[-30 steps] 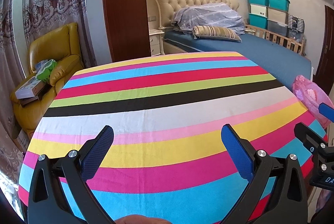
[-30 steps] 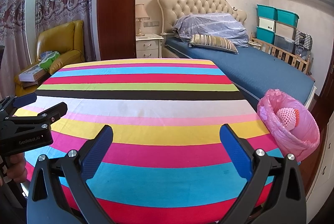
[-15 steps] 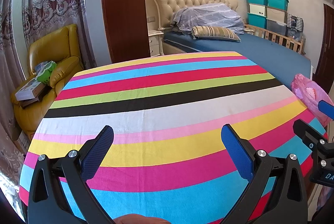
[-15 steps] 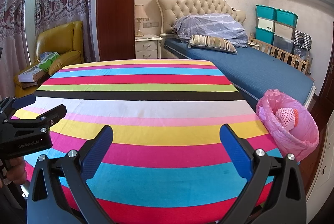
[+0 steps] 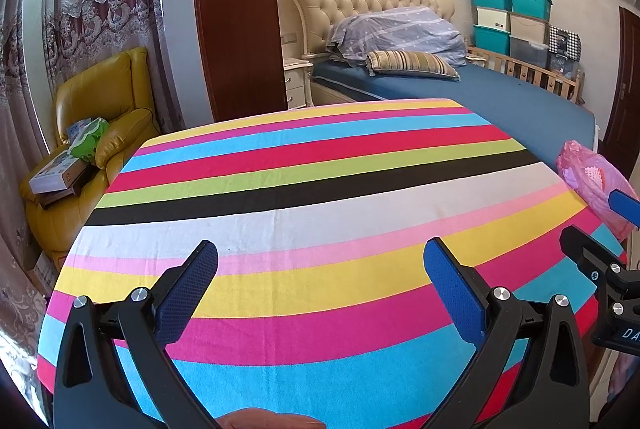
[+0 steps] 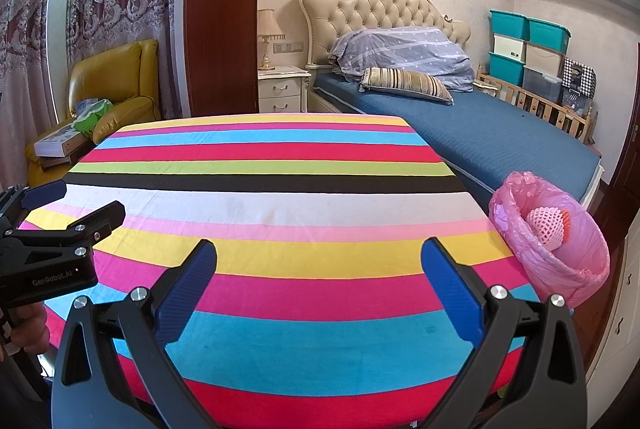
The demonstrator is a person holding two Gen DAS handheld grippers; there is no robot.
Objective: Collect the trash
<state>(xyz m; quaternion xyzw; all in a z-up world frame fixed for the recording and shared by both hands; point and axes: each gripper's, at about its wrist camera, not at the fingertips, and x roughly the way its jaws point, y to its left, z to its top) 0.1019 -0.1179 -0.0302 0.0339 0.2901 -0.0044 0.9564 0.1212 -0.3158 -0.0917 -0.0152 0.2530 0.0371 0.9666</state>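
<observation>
pink trash bag [image 6: 560,269] upright, mouth upward

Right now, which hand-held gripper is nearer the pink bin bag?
The right hand-held gripper. The bin bag hangs just off the table edge on that side, beside its right finger; the left hand-held gripper sits across the table, at the opposite edge.

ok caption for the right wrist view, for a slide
Open right tongs over the striped tablecloth, pink-lined trash bin at the table's right.
</observation>
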